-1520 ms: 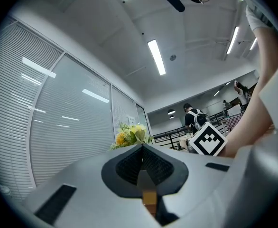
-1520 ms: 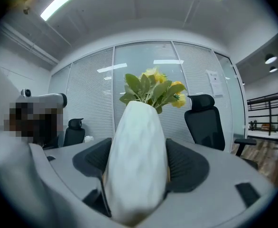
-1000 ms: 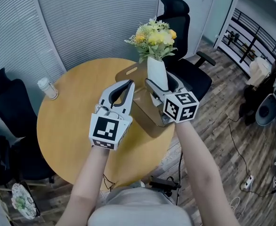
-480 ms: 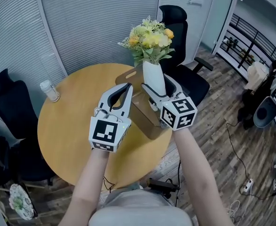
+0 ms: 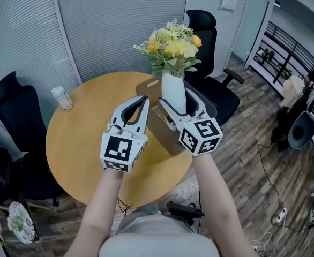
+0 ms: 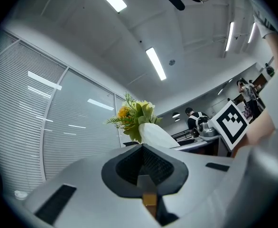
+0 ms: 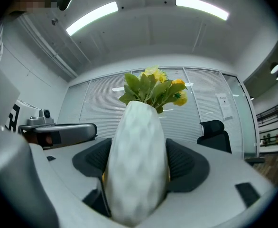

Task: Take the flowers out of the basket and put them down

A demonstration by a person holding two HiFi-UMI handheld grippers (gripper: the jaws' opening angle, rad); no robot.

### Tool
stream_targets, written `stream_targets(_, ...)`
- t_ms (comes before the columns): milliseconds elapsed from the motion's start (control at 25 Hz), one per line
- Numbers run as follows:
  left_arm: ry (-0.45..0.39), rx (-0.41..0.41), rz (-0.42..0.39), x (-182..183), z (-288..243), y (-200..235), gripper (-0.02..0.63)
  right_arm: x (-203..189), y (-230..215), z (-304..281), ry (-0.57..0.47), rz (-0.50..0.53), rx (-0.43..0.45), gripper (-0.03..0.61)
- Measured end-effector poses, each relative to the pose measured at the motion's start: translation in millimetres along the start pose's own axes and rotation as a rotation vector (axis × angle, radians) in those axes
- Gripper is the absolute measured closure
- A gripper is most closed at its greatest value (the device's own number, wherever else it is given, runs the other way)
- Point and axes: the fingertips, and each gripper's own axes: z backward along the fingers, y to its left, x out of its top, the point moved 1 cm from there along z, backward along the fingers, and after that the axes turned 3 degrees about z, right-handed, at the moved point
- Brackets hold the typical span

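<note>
Clamped firmly between the pads of the right gripper [image 5: 174, 103]: white vase [image 5: 173, 90] of yellow flowers [image 5: 170, 43], upright. Held over the brown basket [image 5: 165, 135] on the round table [image 5: 76, 138]; vase base hidden, apparently clear of the basket. Left gripper [image 5: 144, 97] fully closed, holding nothing, just beside the basket's left side.
</note>
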Motion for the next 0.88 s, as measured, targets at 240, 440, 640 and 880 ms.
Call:
stream_targets(240,0.008,0.012,0.003,3.0,19.8,-5.9,0.609,-0.9,24.1,15.1,-0.019,-0.038,0.012,0.201)
stream_targets(440,0.017,0.041,0.012,2.6,38.8,-7.1,0.609,-5.5,42.5,25.2,-0.028,-0.056,0.025,0.201)
stream_targets(640,0.030,0.074,0.016,2.2,57.4,0.5,0.609,-4.7,57.6,25.0,-0.046,-0.090,0.032,0.201)
stream_targets(880,0.025,0.109,0.022,-3.1,70.2,12.2,0.609,-8.9,72.9,17.9,-0.063,-0.115,0.056,0.201)
